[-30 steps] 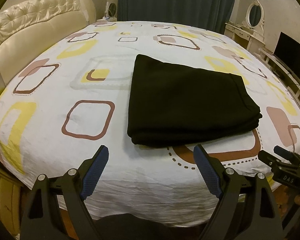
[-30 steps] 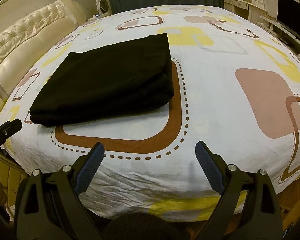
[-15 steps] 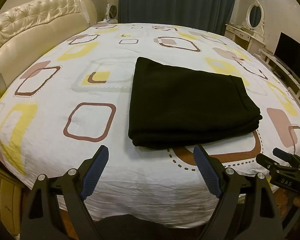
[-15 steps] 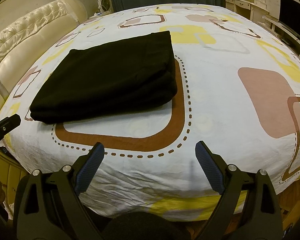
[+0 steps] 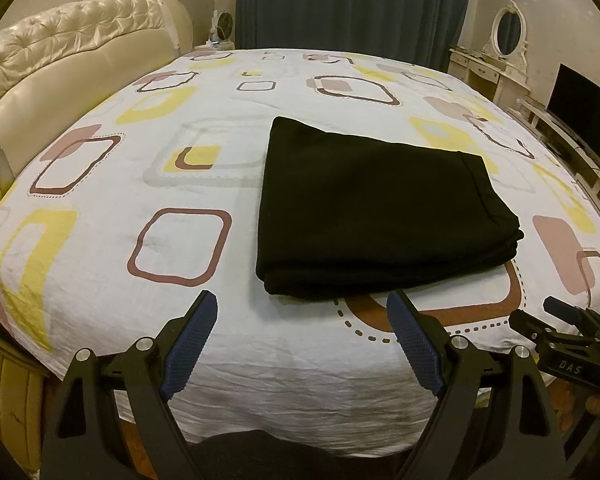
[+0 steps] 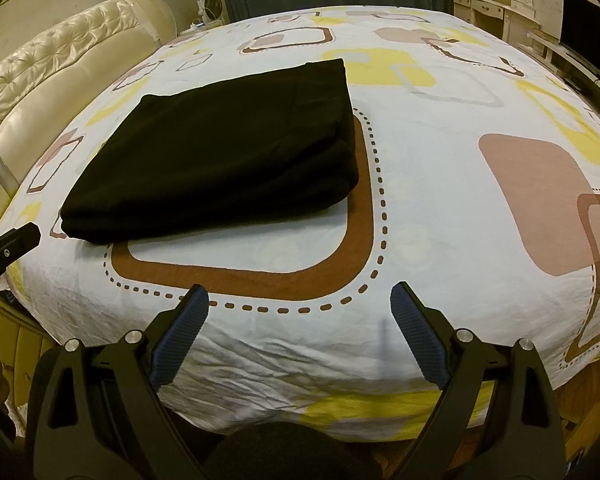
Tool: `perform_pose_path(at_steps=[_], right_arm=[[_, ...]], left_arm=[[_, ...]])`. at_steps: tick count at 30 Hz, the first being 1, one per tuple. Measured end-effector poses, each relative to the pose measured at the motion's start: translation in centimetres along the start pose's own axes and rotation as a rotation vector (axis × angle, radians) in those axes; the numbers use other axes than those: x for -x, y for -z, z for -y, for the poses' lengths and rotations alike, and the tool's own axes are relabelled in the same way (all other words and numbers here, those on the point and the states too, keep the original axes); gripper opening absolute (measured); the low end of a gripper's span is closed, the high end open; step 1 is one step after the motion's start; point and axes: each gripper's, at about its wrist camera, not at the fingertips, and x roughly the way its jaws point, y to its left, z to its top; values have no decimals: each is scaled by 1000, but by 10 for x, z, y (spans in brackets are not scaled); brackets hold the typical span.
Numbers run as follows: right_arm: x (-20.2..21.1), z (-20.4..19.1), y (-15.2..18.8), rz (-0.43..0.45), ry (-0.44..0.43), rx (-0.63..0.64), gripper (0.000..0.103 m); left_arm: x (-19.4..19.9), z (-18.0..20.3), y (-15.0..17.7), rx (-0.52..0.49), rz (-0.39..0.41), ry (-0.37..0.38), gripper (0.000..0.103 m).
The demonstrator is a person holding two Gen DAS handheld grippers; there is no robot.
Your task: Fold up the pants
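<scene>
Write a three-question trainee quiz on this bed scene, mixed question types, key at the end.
1. True or false: the black pants lie folded flat on the patterned bedsheet.
2. How do the jaws of the left gripper and right gripper stand? A) both open, empty B) both shut on cloth C) one open, one shut
3. Fill in: the pants partly cover a printed brown ____ outline.

Key: 1 true; 2 A; 3 square.

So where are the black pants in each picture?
Left wrist view: the folded black pants lie a little right of the middle, on the bed sheet.
Right wrist view: the folded black pants lie left of the middle.
Shared landmark: the big brown rounded square with a dotted outline, printed on the sheet and partly under the pants' near edge in both.
</scene>
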Motion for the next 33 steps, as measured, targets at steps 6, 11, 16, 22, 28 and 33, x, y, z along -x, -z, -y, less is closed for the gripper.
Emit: perform_pose_path(at_steps=[6, 11, 16, 22, 28, 33], right_arm=[[0, -1, 1, -2, -1, 2, 92], [-1, -1, 1, -3, -1, 4, 92], [-1, -2, 3, -5, -2, 6, 92], [-2, -1, 2, -7, -4, 8, 92], [-3, -2, 3, -8, -4, 9, 92], [-5, 0, 3, -11, -8, 14, 92]], left_arm=[[0, 0, 0, 1, 0, 3, 86], [1, 2, 0, -3, 3, 2, 86], [1, 2, 0, -5, 2, -3, 86], [1, 2, 1, -8, 0, 2, 86], [2, 3, 0, -9, -1, 4, 86], [2, 0, -2, 4, 6, 11, 86]])
